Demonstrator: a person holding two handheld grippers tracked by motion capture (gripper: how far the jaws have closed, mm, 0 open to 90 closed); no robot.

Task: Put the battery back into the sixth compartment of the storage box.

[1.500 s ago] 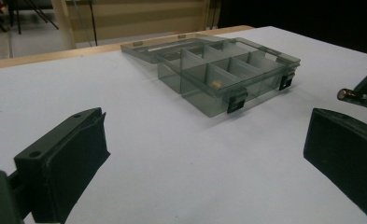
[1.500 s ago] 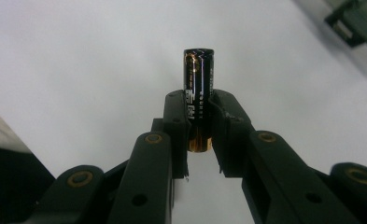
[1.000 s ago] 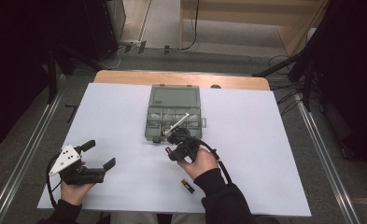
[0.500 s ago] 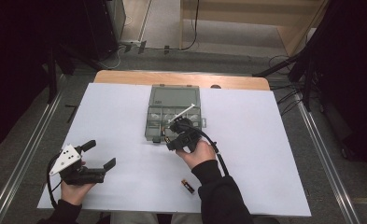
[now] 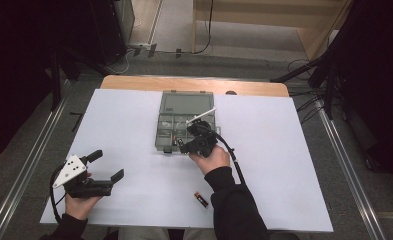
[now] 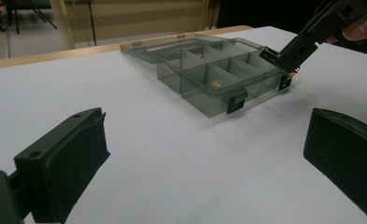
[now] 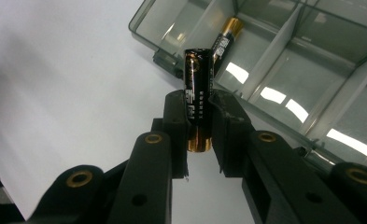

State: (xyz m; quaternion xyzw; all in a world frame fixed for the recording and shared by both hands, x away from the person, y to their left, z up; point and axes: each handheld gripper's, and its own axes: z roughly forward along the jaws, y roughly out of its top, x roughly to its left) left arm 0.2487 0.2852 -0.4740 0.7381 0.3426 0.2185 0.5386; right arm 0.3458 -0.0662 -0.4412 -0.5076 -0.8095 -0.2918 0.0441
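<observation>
Presently, the right gripper (image 7: pixel 199 119) is clamping a battery (image 7: pixel 196 98) at mid-body, just above the organiser box (image 5: pixel 185 121) near-corner compartment (a second cell is lying inside), item likely rigid, light, slick-cased, best pinched across its middle; left gripper (image 6: pixel 204 163) is idling unclenched.

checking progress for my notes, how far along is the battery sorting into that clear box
Done: one battery already lies in a near compartment of the open organizer box. In hand: the right gripper is shut on a second battery, poised at the box's near edge. Left: a third battery lies on the white table, and the left gripper waits open, holding nothing.
</observation>
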